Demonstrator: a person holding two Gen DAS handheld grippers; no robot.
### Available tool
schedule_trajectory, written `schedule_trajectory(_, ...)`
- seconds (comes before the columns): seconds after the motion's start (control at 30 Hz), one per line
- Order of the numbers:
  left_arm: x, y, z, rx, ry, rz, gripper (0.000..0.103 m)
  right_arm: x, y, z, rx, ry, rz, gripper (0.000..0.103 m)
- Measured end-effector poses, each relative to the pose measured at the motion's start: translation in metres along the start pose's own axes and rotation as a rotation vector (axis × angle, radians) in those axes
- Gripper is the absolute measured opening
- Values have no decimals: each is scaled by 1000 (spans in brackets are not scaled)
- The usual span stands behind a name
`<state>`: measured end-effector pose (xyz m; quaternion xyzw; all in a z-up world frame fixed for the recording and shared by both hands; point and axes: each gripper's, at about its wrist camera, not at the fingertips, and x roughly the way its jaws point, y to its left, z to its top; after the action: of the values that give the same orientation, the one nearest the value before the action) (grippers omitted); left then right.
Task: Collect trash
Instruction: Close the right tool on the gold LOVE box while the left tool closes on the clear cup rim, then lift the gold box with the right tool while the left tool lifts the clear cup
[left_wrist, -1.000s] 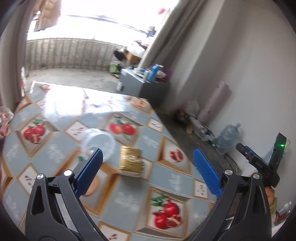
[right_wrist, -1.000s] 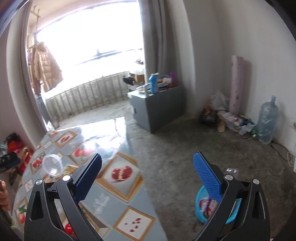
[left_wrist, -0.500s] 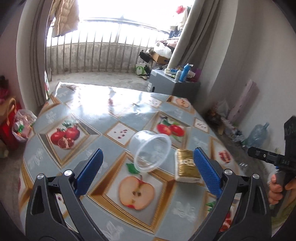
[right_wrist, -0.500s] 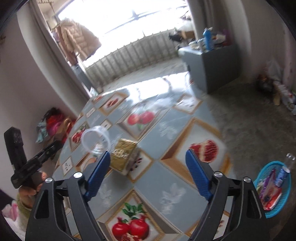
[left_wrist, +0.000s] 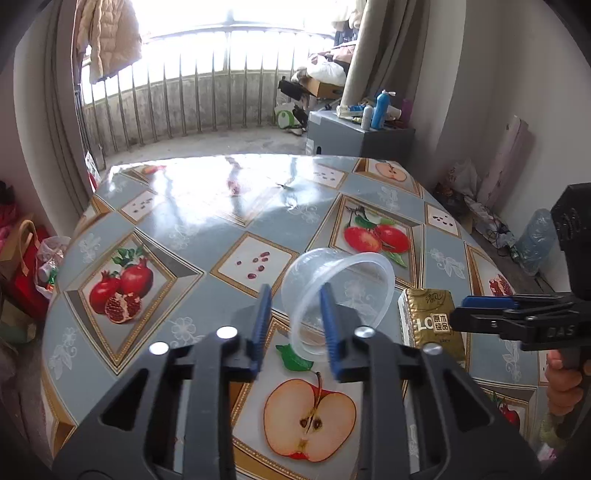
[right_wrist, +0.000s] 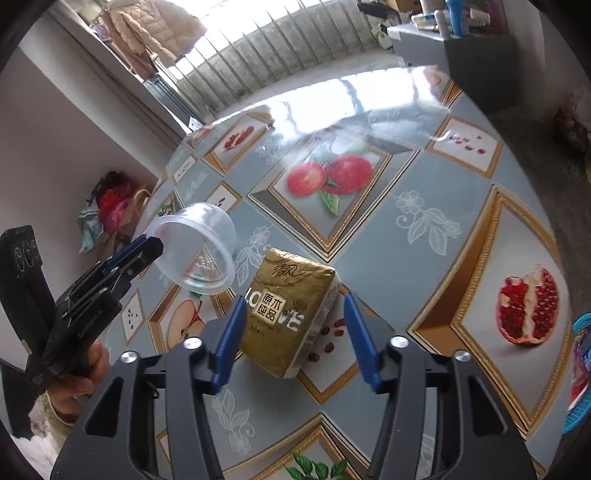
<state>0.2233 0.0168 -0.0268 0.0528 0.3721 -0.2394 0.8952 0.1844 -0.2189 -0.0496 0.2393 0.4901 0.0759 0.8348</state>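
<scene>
Altogether one clear cup (left_wrist: 334, 291), one gold packet (right_wrist: 290, 312), two claws.

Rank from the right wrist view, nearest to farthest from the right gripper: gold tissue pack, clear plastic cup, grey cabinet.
1. Gold tissue pack: between the closing jaws of the right gripper, on the table.
2. Clear plastic cup: up-left of the pack, on its side, rim at the left gripper.
3. Grey cabinet: top right, on the floor beyond the table's far edge.
</scene>
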Motion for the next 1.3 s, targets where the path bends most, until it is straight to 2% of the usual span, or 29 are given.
schedule_trajectory(0.07, 4, -1, -2, 2, 24, 0, 10, 9, -2, 0, 20, 33, 12, 35)
schedule_trajectory(0.1, 5, -3, -3, 4, 35, -3, 3, 11, -2, 0, 23, 38, 21, 34)
schedule_trajectory(0.23, -3, -9, -14, 7, 54, -23, 3, 4, -5, -7, 24, 40, 36, 23)
schedule_trajectory(0.3, -8, -13, -19, 3, 69, -42, 3, -1, -8, -11, 26, 47, 49, 14)
schedule_trajectory(0.5, -27, -31, -42, -1, 110, -88, 3, -21, -20, -32, 19, 54, 33, 14)
schedule_trajectory(0.83, -53, -66, -81, -25, 224, -278, 3, -64, -41, -83, 10, 58, -26, 14)
schedule_trajectory(0.97, -62, -73, -93, -56, 257, -325, 3, -80, -47, -103, 24, 63, -30, 14)
schedule_trajectory(1.07, -66, -71, -92, -69, 249, -284, 3, -87, -45, -107, 19, 36, -37, 15)
schedule_trajectory(1.13, -65, -66, -88, -72, 243, -240, 3, -90, -42, -103, 8, 12, -27, 22)
schedule_trajectory(1.2, -64, -63, -82, -55, 234, -189, 3, -92, -36, -100, -16, -10, -34, 40)
schedule_trajectory(1.3, -59, -58, -74, -50, 237, -147, 3, -90, -24, -94, -77, -24, -61, 54)
